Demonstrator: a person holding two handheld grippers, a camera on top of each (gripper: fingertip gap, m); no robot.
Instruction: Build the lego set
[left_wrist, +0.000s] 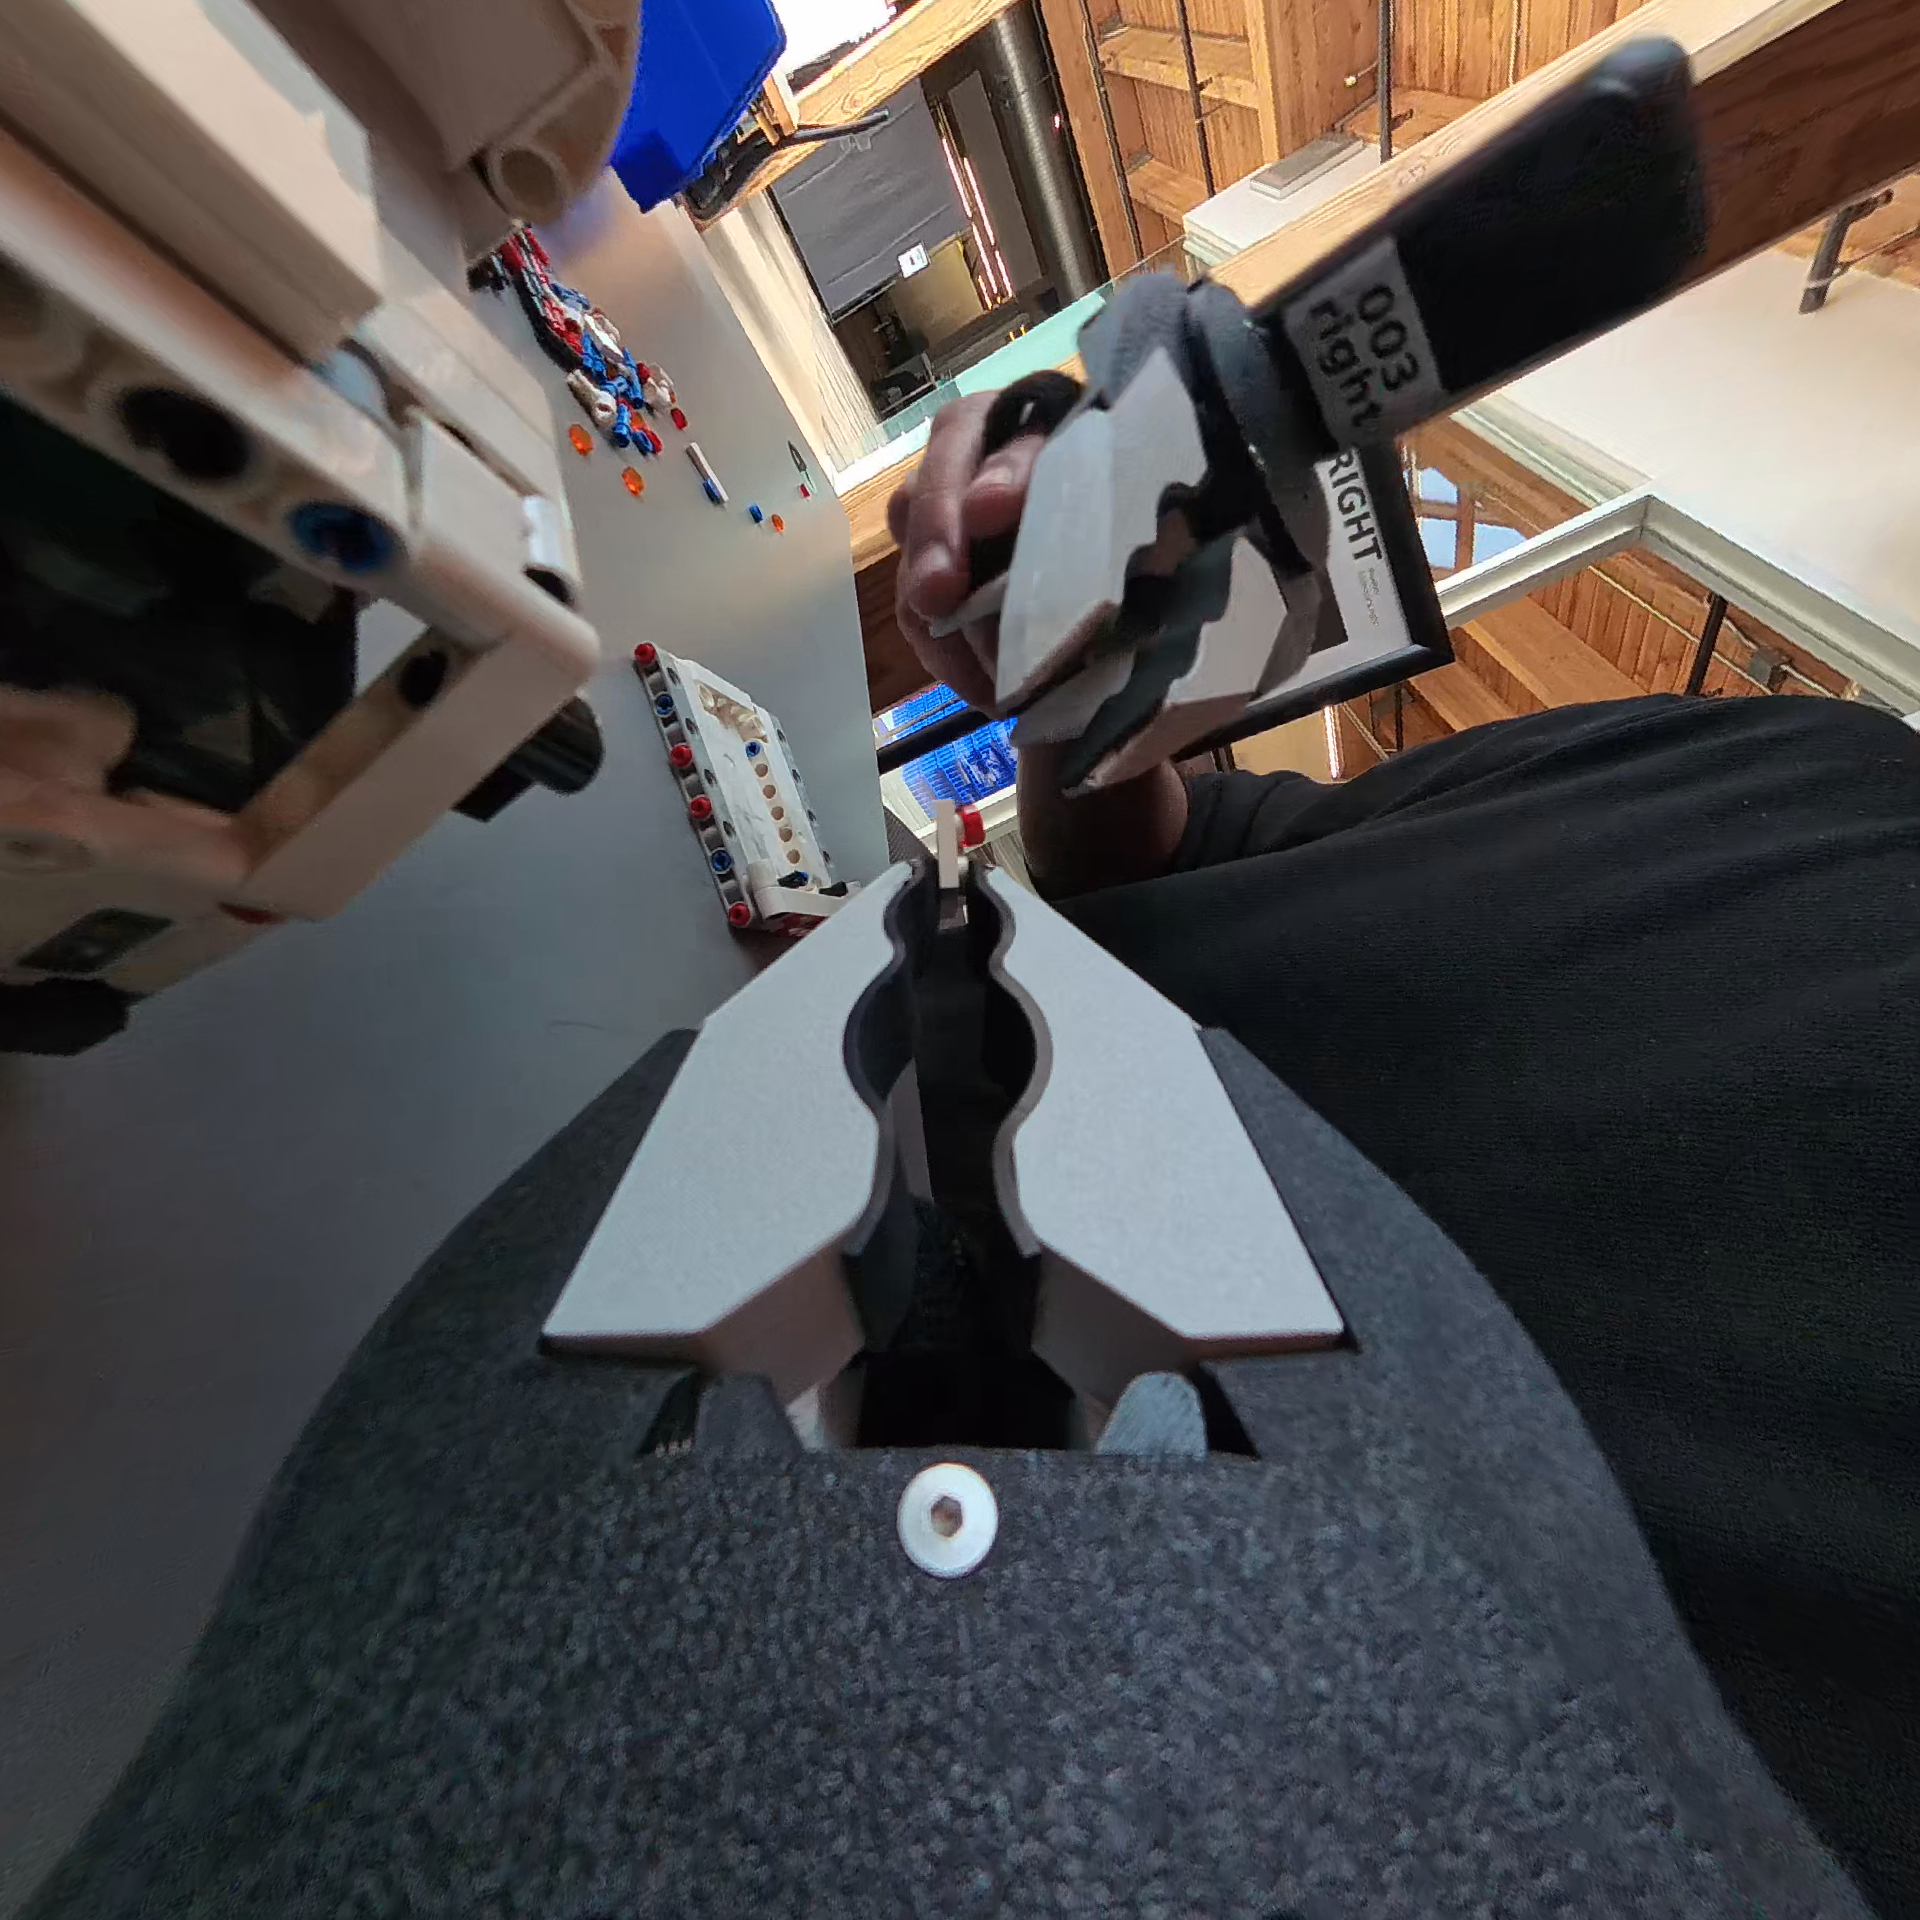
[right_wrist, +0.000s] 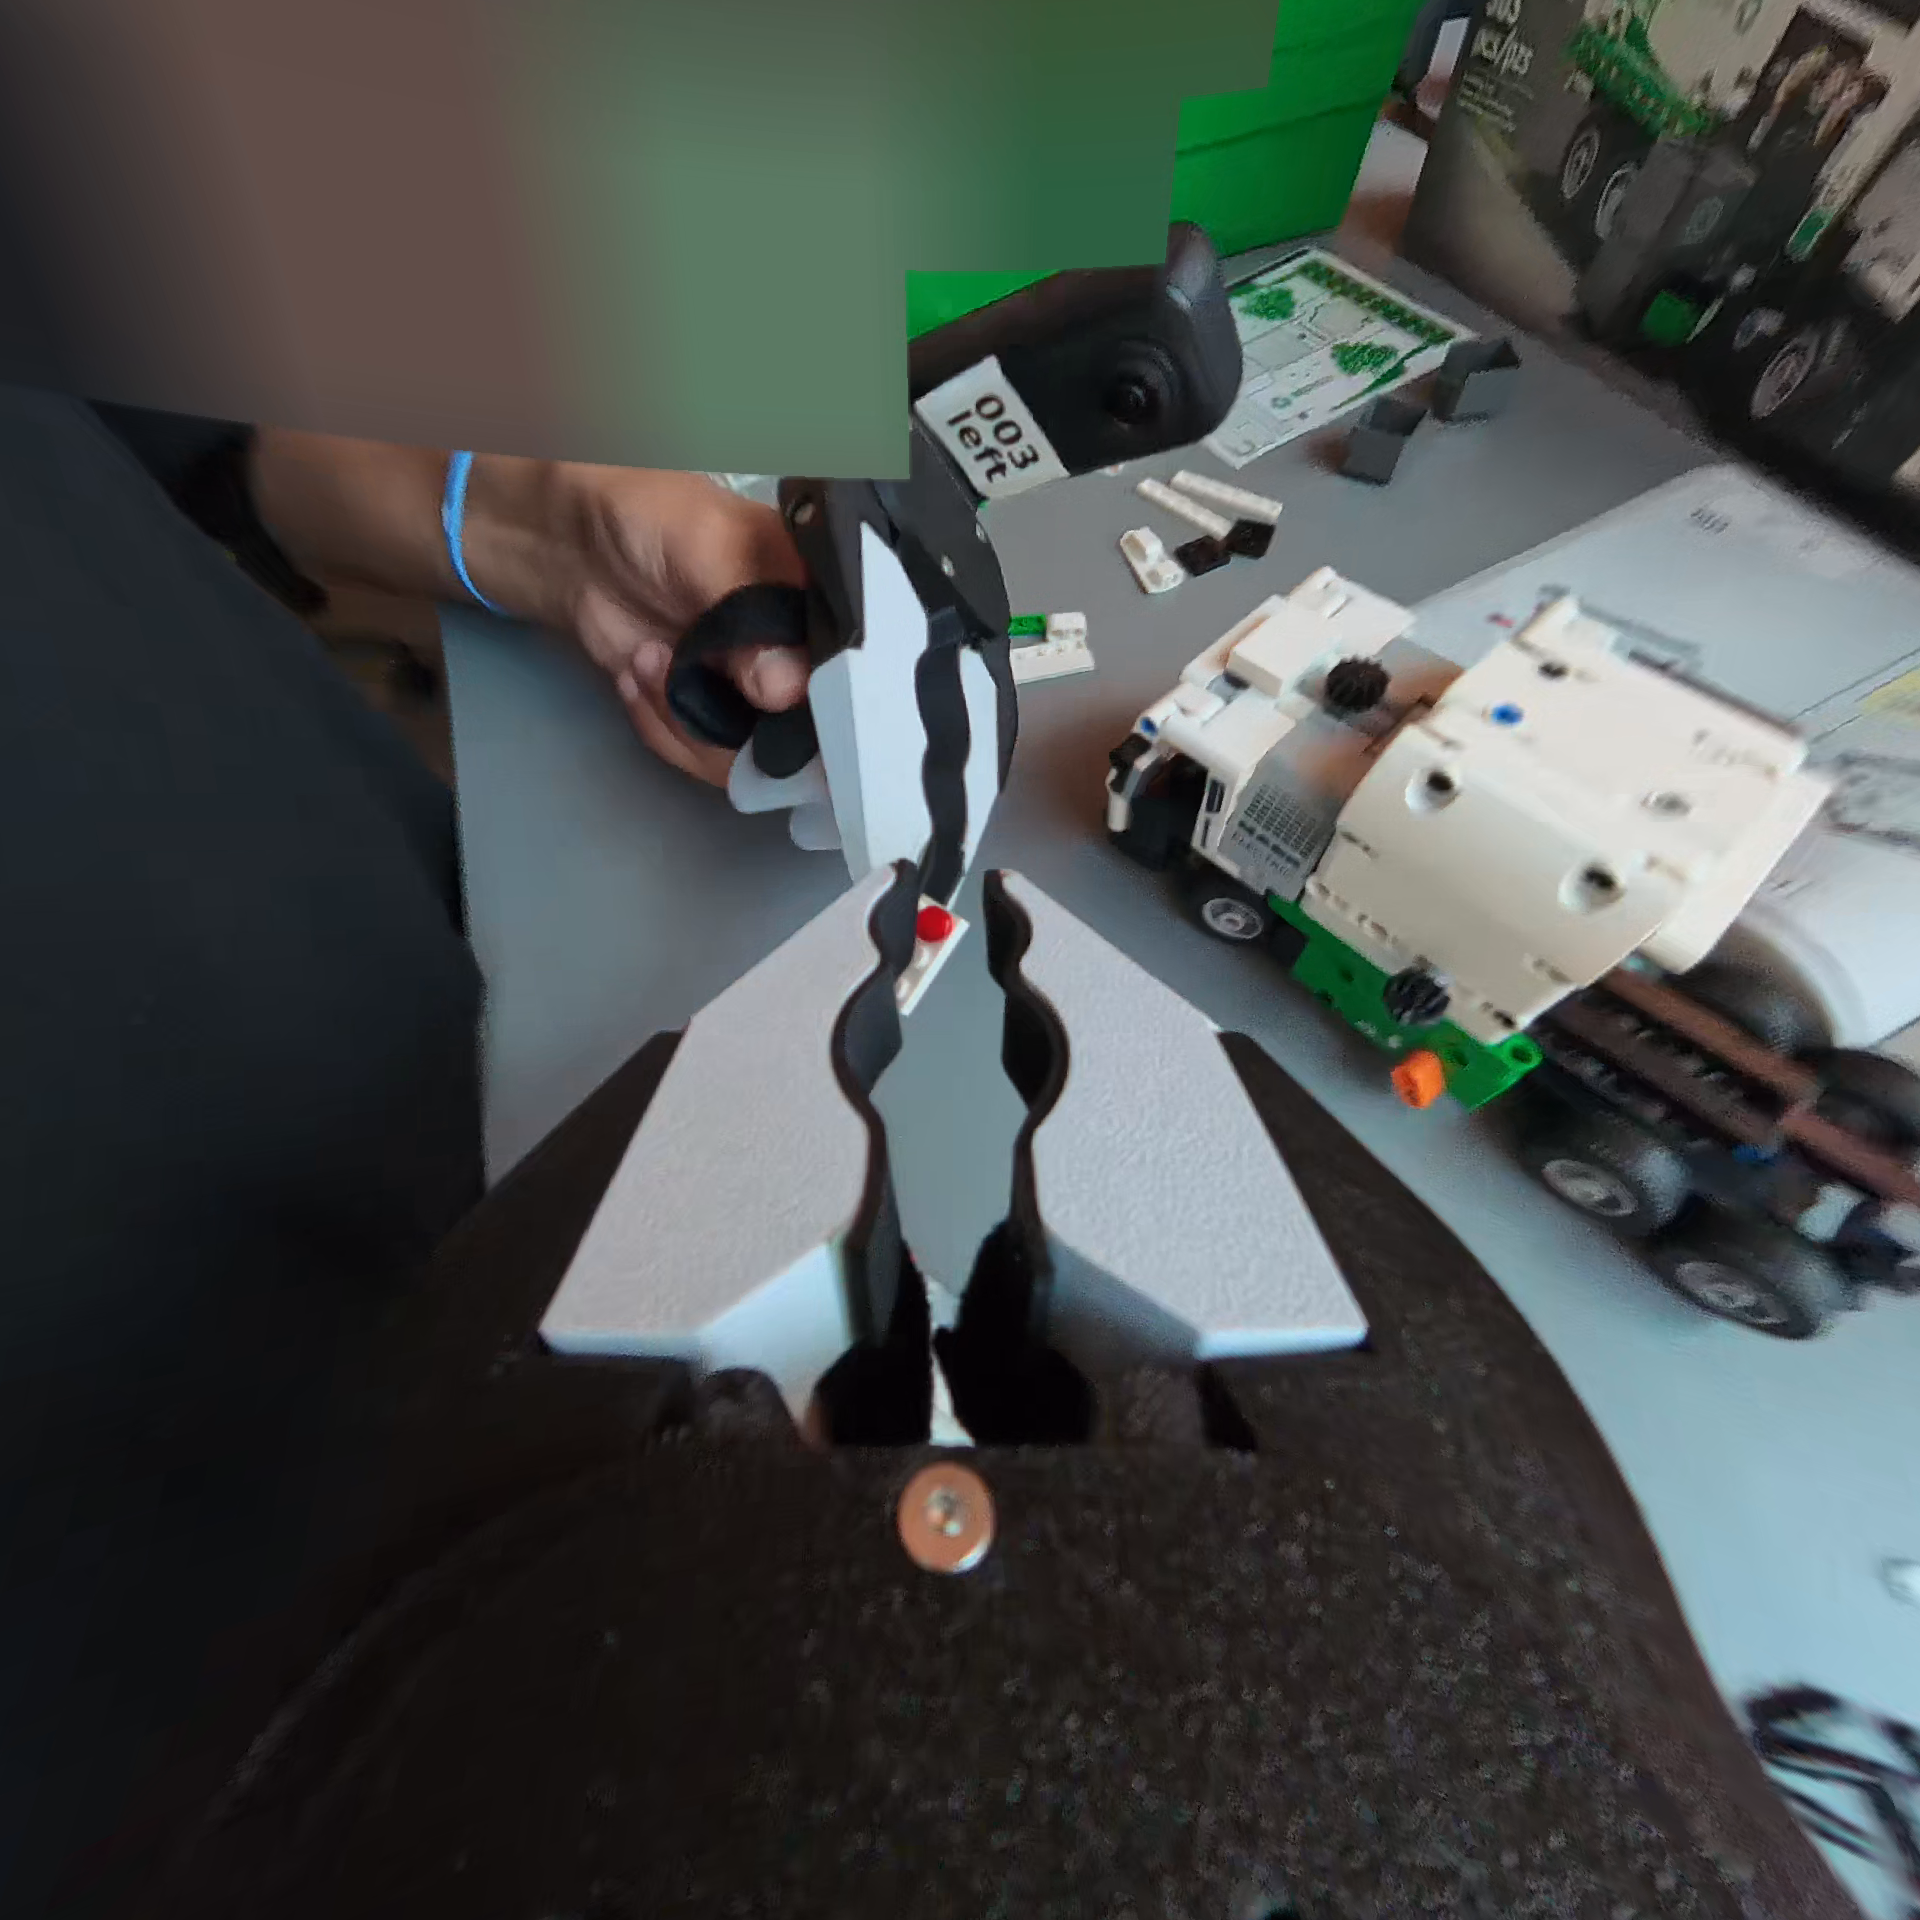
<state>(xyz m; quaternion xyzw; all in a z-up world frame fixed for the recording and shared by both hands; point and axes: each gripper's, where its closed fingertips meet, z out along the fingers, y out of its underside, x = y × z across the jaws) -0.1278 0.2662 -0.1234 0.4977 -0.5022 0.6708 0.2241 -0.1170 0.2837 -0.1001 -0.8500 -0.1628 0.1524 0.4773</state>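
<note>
My left gripper (left_wrist: 945, 883) is shut on a small white lego piece with a red pin (left_wrist: 951, 844) and holds it above the grey table's edge. In the right wrist view the left gripper (right_wrist: 914, 868) points down with that piece (right_wrist: 928, 956) at its tips. My right gripper (right_wrist: 940, 888) is open, and the piece hangs between its fingers, close to the left one. The right gripper (left_wrist: 1049, 743) also shows in the left wrist view, held in a hand. The white and green lego truck (right_wrist: 1434, 831) stands on the table to the right.
A white and grey frame subassembly (left_wrist: 748, 790) lies near the table's edge. A pile of loose red, blue and white pieces (left_wrist: 608, 353) and a blue bin (left_wrist: 696, 94) lie farther off. The instruction sheet (right_wrist: 1330, 343), loose white pieces (right_wrist: 1195, 520) and the set's box (right_wrist: 1714, 156) are behind the truck.
</note>
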